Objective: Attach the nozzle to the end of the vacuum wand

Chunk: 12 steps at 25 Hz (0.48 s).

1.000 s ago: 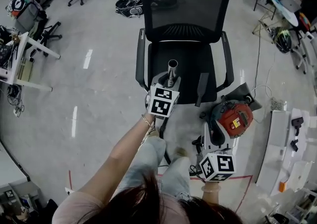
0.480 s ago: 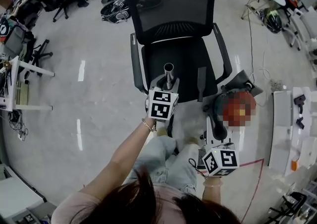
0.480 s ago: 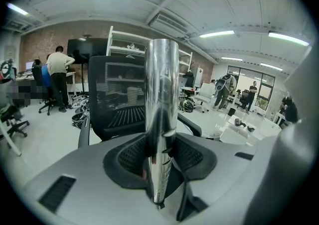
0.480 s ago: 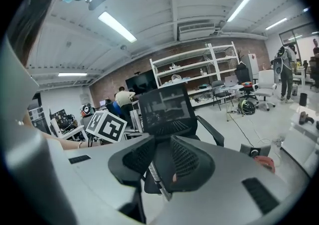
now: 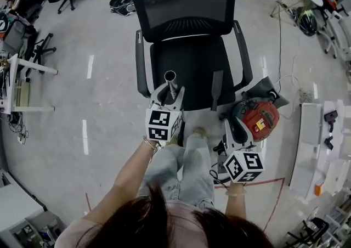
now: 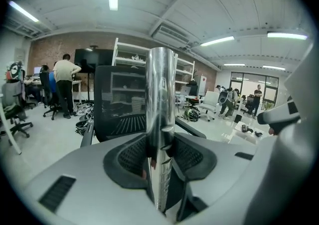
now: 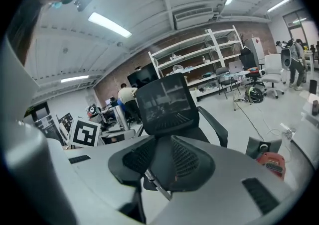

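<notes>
Our left tongs (image 6: 160, 162) clamp the vacuum wand (image 6: 160, 94); our right tongs (image 7: 162, 165) stand parted and empty. If we grab the nozzle (image 5: 216, 89) off the chair (image 5: 189, 66) crooked, it could jam at the wand's mouth.

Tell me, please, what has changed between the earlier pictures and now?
The right claw edged forward, toward the red vacuum body. Nothing was taken hold of or let go. The left claw still grips the metal wand, and the dark nozzle still lies on the chair seat.
</notes>
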Each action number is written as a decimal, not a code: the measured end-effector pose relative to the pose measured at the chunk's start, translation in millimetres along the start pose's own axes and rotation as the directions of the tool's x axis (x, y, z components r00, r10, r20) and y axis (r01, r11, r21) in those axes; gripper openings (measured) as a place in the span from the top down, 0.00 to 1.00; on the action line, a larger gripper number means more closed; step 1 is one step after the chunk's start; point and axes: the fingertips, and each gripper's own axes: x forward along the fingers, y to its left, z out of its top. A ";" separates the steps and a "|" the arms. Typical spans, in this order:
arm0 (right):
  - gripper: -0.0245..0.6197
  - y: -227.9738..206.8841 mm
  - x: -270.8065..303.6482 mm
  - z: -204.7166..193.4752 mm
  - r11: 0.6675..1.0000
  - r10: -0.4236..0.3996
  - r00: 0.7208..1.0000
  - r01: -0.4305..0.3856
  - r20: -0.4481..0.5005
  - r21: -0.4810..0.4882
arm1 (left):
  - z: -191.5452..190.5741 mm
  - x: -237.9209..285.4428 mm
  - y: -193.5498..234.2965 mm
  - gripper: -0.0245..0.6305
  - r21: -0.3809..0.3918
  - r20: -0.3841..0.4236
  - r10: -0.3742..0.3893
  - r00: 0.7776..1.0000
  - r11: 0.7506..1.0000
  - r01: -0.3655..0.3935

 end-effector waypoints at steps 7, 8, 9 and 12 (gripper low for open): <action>0.81 -61.7 42.1 -7.7 0.993 0.112 0.988 -0.108 -0.105 0.041 | -0.4 7.5 -5.0 0.72 -0.012 0.043 0.056 0.997 0.998 -0.056; 0.82 -69.1 49.0 -10.1 0.992 0.124 0.985 -0.119 -0.120 0.051 | -0.9 8.4 -4.7 0.72 -0.018 0.048 0.060 0.997 0.998 -0.060; 0.81 -75.8 56.3 -13.3 0.990 0.134 0.981 -0.127 -0.138 0.058 | -1.2 9.0 -3.8 0.72 -0.022 0.052 0.063 0.997 0.998 -0.062; 0.80 -93.4 78.4 -26.1 0.987 0.156 0.969 -0.144 -0.191 0.073 | -1.4 10.0 -1.5 0.72 -0.023 0.057 0.066 0.996 0.998 -0.064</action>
